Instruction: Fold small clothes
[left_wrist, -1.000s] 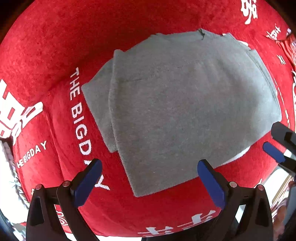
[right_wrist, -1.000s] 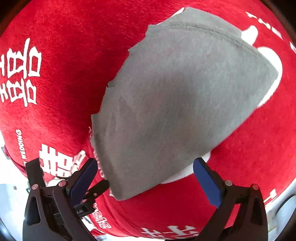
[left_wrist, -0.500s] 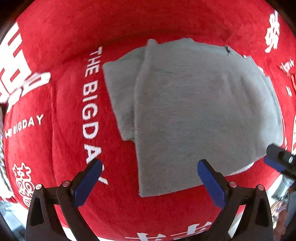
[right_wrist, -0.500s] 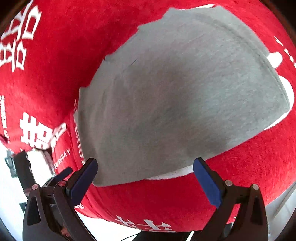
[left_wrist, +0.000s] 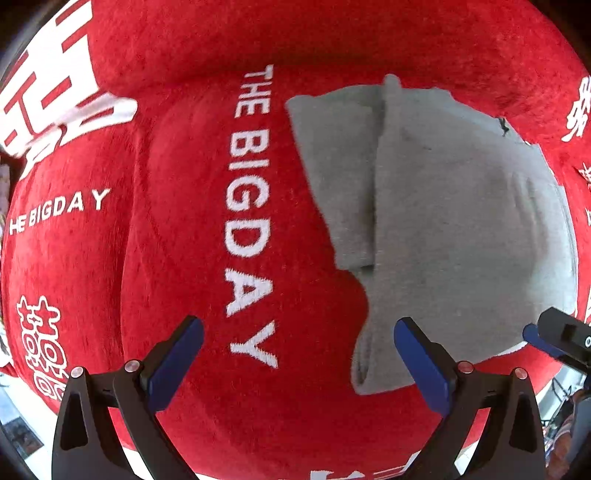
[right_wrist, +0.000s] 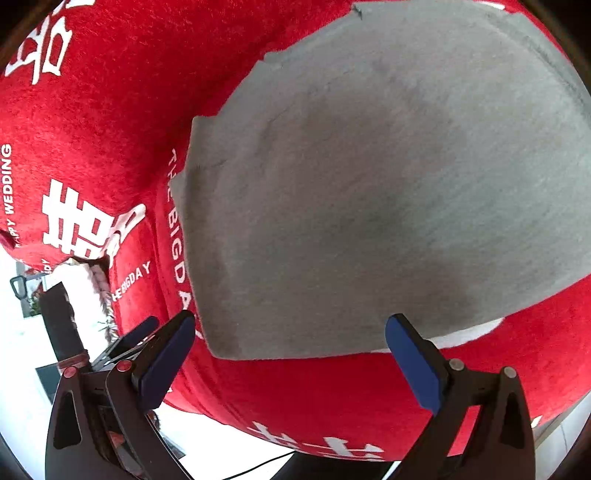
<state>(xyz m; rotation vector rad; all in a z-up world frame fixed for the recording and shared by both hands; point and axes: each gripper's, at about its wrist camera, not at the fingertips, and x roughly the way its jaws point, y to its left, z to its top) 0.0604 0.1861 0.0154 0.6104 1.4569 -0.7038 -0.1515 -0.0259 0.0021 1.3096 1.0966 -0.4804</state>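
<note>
A red plush cover (left_wrist: 177, 258) printed with white lettering fills both views. On it lies the grey garment (left_wrist: 443, 229), flat and partly folded, a narrower layer (left_wrist: 332, 177) jutting from its left side. The right gripper (right_wrist: 290, 354), released and empty, hangs just over the garment's near edge; the left gripper (left_wrist: 299, 358), equally agape, has it ahead and to the right. Judging by this, the right is nearer

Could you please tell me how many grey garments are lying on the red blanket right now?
1: a single folded grey fleece garment lies on the red plush blanket, right of the white lettering; anything beneath it would be hidden.
</note>
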